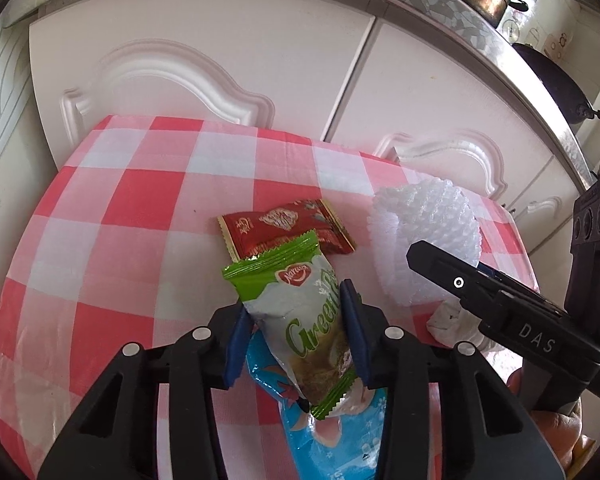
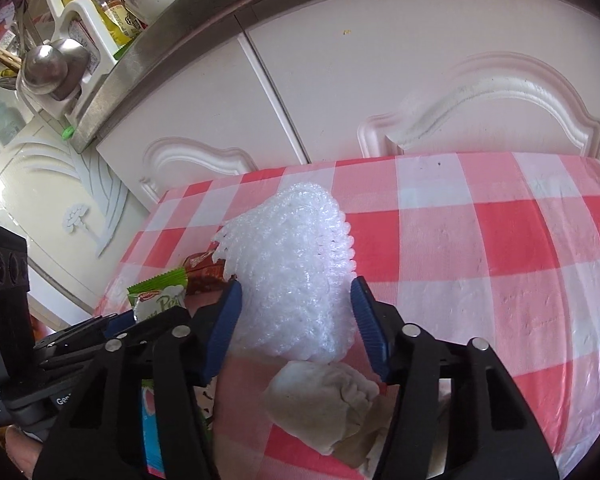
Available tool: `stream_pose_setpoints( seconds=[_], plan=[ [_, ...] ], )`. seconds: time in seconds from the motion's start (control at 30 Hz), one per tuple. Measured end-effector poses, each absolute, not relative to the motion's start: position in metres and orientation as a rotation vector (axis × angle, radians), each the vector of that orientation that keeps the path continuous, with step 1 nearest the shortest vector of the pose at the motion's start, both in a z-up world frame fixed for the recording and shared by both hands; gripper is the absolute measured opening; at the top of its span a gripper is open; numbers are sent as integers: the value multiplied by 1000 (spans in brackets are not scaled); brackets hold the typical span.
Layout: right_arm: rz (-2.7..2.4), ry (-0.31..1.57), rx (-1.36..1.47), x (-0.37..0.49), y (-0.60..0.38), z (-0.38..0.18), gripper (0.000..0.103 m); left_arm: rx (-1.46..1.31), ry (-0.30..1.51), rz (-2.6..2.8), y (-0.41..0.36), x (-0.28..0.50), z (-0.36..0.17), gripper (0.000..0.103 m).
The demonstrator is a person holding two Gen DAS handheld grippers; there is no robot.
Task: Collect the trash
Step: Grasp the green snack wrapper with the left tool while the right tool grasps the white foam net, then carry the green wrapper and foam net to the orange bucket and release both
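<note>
Five pieces of trash lie on the desk (image 1: 132,200), which wears a red-and-white checked cloth: three snack wrappers, one white foam fruit net and one crumpled white tissue.

One green wrapper (image 1: 300,320) sits between the blue pads of the left gripper (image 1: 300,320); both pads touch its sides, so the jaws are clamped on it. Its top seam points away from the camera and its lower end overlaps one blue wrapper (image 1: 332,440), which lies flat on the cloth under the gripper. One red wrapper (image 1: 288,226) lies just beyond the green one, its near edge tucked under the green seam.

One foam net (image 2: 292,276) rests near the middle of the desk, to the right of the wrappers. The right gripper (image 2: 296,320) straddles its near end with the jaws apart; the left pad looks to brush the foam, while the right pad stands just clear of it. One crumpled tissue (image 2: 324,404) lies on the cloth below the net, between the gripper's black arms.

Two white cabinet doors (image 2: 228,112) with raised curved mouldings stand behind the desk, under one metal-edged counter (image 2: 148,52) carrying bottles and utensils.
</note>
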State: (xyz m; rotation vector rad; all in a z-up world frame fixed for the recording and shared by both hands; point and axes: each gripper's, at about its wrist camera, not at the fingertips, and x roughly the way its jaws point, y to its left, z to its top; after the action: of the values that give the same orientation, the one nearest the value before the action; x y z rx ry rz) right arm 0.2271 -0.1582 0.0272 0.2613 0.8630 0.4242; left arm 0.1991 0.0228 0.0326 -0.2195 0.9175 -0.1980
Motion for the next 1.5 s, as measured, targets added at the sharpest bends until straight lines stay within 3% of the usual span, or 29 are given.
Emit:
stream_pose_setpoints(
  seconds=[0.3, 0.7, 1.13, 1.5],
  plan=[
    [449, 859, 319, 189, -167, 29, 47, -224, 933, -273, 15, 167, 38, 40],
    [467, 797, 414, 122, -178, 39, 44, -316, 931, -337, 23, 102, 38, 39],
    [531, 638, 480, 72, -176, 72, 44, -357, 834, -311, 67, 43, 62, 39],
    [554, 681, 432, 41, -147, 73, 45, -391, 819, -211, 133, -13, 54, 40]
  ],
)
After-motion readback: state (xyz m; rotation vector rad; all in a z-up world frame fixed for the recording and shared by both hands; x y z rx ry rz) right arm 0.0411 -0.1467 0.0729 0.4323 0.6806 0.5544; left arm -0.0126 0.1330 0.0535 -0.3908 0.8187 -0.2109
